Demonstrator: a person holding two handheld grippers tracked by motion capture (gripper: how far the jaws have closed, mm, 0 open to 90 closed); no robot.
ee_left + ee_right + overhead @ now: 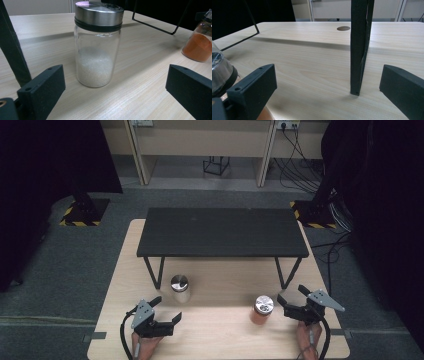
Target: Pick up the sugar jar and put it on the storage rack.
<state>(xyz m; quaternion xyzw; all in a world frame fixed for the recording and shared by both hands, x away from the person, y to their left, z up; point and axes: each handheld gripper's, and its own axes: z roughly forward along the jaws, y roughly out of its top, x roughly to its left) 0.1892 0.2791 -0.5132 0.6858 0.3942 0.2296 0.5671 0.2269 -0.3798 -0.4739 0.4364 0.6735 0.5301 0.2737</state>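
Note:
A glass jar of white granules [180, 288] with a steel lid stands on the wooden table [220, 335], just in front of the black riser's left legs. My left gripper [167, 309] is open, close behind the jar and pointing at it. In the left gripper view the white jar [97, 50] stands upright a little beyond the open jaws, slightly left of centre. A second jar of orange powder [262, 309] stands to the right. My right gripper [291, 294] is open beside it, with nothing between its jaws. In the right gripper view the orange jar's lid [219, 72] sits at the left edge.
A low black riser [222, 232] on thin metal legs spans the table's far half. One of its legs [359, 47] stands upright just ahead of my right gripper [327, 75]. The orange jar [200, 42] is at the right edge of the left gripper view. A round hole [343, 28] lies far back.

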